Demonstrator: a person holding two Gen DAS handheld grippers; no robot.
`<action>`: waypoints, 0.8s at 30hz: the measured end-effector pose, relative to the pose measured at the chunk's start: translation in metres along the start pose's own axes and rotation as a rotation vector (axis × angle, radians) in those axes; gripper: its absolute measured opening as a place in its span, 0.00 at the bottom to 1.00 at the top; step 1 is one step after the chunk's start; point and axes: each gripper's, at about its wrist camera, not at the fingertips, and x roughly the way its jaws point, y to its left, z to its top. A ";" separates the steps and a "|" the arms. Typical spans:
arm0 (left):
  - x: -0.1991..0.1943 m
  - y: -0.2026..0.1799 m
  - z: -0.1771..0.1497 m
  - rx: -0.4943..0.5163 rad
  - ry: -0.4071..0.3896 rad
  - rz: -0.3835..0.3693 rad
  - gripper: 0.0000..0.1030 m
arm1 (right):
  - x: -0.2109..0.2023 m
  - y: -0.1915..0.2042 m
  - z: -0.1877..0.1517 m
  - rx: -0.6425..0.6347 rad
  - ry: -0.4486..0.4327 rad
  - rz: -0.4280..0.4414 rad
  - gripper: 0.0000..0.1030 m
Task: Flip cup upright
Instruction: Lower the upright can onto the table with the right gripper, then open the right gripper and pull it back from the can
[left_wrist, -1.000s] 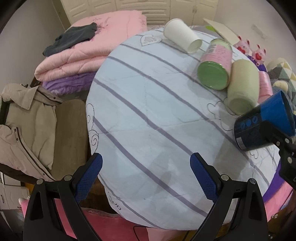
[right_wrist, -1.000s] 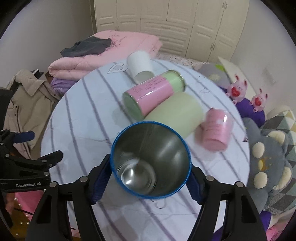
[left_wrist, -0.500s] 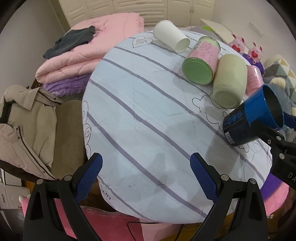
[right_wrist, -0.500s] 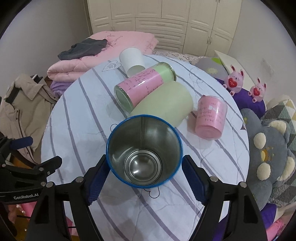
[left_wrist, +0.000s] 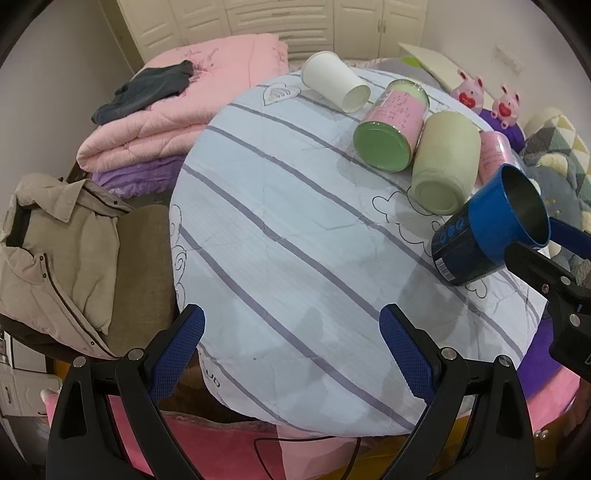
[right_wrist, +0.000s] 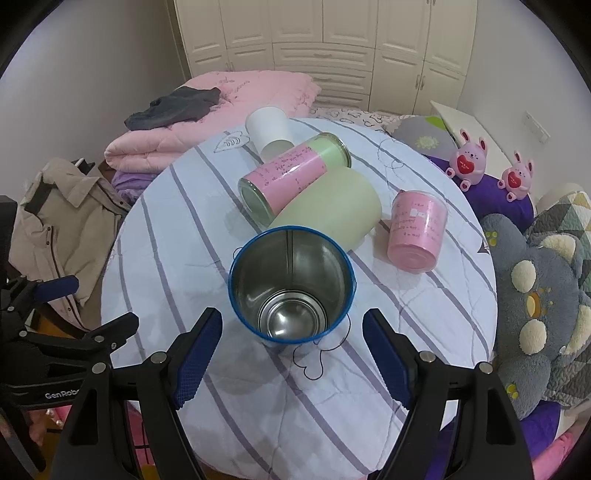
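Note:
A blue metal cup (right_wrist: 291, 284) with a shiny steel inside stands mouth-up on the striped round table (right_wrist: 207, 229). My right gripper (right_wrist: 291, 354) is open, its blue pads (right_wrist: 197, 349) apart on each side just behind the cup and clear of its wall. In the left wrist view the blue cup (left_wrist: 480, 236) sits at the table's right side with the right gripper's fingers beside it. My left gripper (left_wrist: 291, 350) is open and empty over the table's near edge.
Lying on their sides on the table: a white paper cup (right_wrist: 269, 133), a pink-and-green tin (right_wrist: 291, 177), a pale green cup (right_wrist: 332, 210). A pink cup (right_wrist: 415, 229) stands mouth-down. Folded blankets (left_wrist: 166, 122) and a jacket on a chair (left_wrist: 66, 236) lie left; plush toys (right_wrist: 532, 288) right.
The right gripper has tilted the blue cup up, set it on the table and opened, drawing back a little. The left gripper has pulled back slightly.

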 end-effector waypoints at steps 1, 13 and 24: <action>-0.002 -0.001 -0.001 0.000 -0.004 0.002 0.94 | -0.002 0.000 -0.001 0.000 -0.002 0.002 0.77; -0.030 -0.009 -0.016 -0.098 -0.121 0.003 0.94 | -0.035 -0.013 -0.022 0.023 -0.084 -0.003 0.77; -0.062 -0.033 -0.046 -0.159 -0.320 0.003 0.94 | -0.069 -0.036 -0.057 0.093 -0.230 0.020 0.78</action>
